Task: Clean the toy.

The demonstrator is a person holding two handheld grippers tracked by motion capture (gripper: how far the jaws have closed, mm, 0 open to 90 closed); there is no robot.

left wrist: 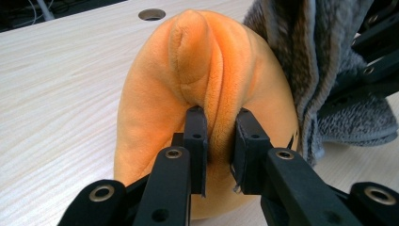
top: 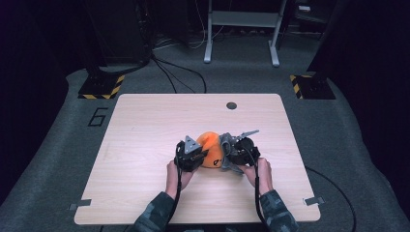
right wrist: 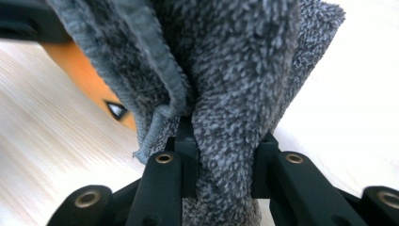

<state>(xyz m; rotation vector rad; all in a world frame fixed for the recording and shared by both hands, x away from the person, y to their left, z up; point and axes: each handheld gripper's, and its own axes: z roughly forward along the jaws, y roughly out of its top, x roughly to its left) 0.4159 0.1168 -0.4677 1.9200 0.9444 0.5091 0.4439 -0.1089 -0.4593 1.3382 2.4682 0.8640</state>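
Observation:
An orange plush toy lies on the wooden table, a little in front of its middle. My left gripper is at the toy's left side. In the left gripper view it is shut on a raised fold of the orange plush. A grey fleece cloth lies against the toy's right side. My right gripper is shut on that cloth. In the right gripper view the bunched cloth hangs between the jaws, and a strip of the orange toy with a black mark shows behind it.
A round cable hole sits near the table's far edge. Small metal clips mark the front corners. Beyond the table stand bases with yellow-black tape and a grey metal frame, with cables on the floor.

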